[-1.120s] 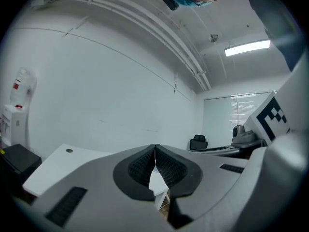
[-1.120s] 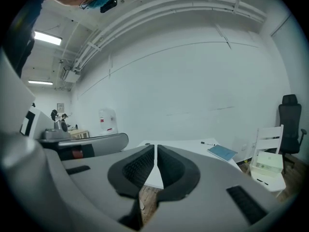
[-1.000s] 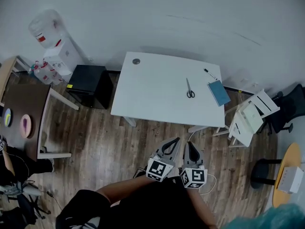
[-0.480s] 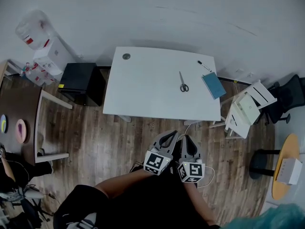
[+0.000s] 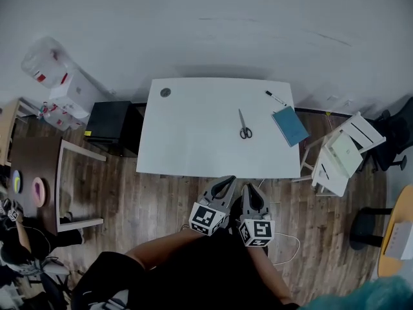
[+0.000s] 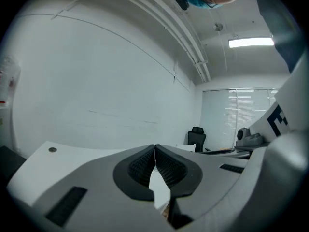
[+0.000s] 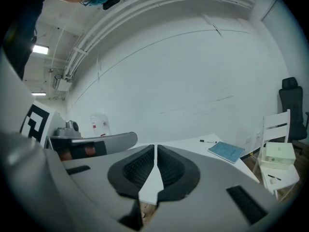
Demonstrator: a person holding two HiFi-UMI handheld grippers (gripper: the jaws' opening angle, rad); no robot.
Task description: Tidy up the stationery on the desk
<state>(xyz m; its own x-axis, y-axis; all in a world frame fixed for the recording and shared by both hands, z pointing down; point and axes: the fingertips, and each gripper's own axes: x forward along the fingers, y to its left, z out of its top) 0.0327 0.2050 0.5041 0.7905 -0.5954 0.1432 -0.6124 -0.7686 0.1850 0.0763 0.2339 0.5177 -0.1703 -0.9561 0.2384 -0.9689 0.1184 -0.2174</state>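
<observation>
A white desk (image 5: 193, 128) stands against the wall. On its right part lie scissors (image 5: 244, 125), a blue notebook (image 5: 290, 126) and a black-and-white pen (image 5: 275, 98). The notebook (image 7: 227, 151) and pen (image 7: 208, 141) also show in the right gripper view. My left gripper (image 5: 227, 184) and right gripper (image 5: 250, 192) hover side by side above the floor, just short of the desk's near edge. Both are shut with nothing between the pads. The left gripper (image 6: 155, 149) and right gripper (image 7: 155, 149) show their tips touching.
A small round grommet (image 5: 166, 92) sits at the desk's far left corner. A black cabinet (image 5: 111, 125) stands left of the desk, a white folding chair (image 5: 345, 152) to its right. A water dispenser (image 5: 61, 82) and a dark side table (image 5: 35, 173) are at the left.
The view has closed in on the desk, which now lies nearer the grippers. Both grippers stay shut and side by side.
</observation>
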